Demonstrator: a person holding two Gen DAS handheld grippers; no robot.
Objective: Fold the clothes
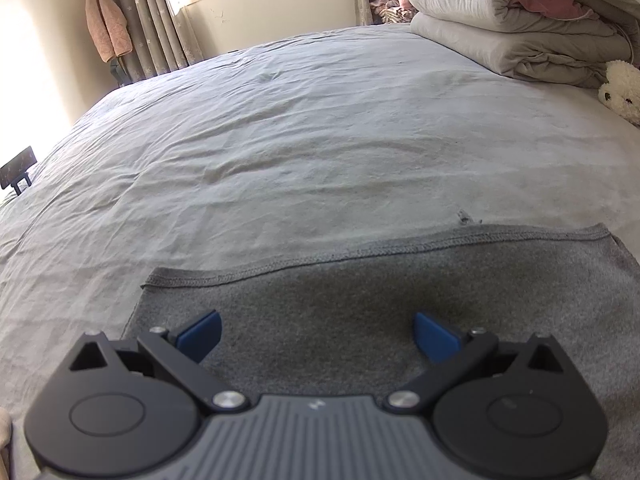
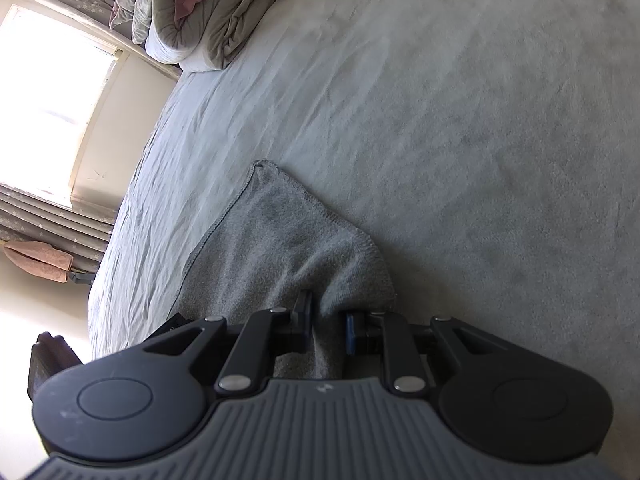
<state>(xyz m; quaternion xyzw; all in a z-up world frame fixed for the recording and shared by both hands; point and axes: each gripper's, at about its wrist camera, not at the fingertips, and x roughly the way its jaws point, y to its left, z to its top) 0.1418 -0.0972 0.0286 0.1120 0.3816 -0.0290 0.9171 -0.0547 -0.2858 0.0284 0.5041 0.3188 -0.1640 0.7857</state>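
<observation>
Bed: pale grey sheet (image 1: 304,132), creased, fills both views.
Bedding: folded quilts (image 1: 512,20) stacked at far corner; white plush toy (image 1: 622,90) just beside them.
Garment: dark grey cloth (image 1: 320,304) lies flat on near part of sheet, stitched hem facing away.
Left gripper (image 1: 317,334): above cloth, blue pads wide apart, nothing between.
Right gripper (image 2: 328,322): clamped on a raised fold of cloth.
</observation>
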